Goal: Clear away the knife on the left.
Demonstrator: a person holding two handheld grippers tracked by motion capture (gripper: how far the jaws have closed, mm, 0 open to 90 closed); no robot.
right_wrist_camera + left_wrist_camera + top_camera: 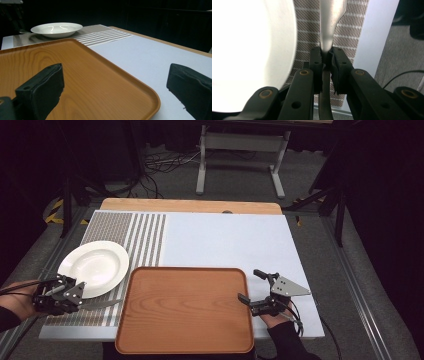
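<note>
The left tongs (pixel 75 296) were clamped tight on a piece of silver cutlery (pixel 329 32), gripping it at the narrow neck so that the handle ran back under the jaws and the broader part reached forward. Whether it was a knife, a spoon or a fork I could not tell, since its far end ran out of the left gripper view. From above, the cutlery lay low over the striped placemat (pixel 125 232), just beside the white plate (pixel 95 266) and pointing toward the wooden tray (pixel 185 307). That neck grip probably kept the piece from swivelling while it was carried.

The right tongs (pixel 251 286) stood wide open and held nothing. They straddled the tray's right rim, 1 jaw over the wood and the other over the pale counter (pixel 225 240), likely ready to pinch the edge and steady or shift the tray. The tray itself carried nothing, and the plate sat well apart from the right hand (pixel 276 319).
</note>
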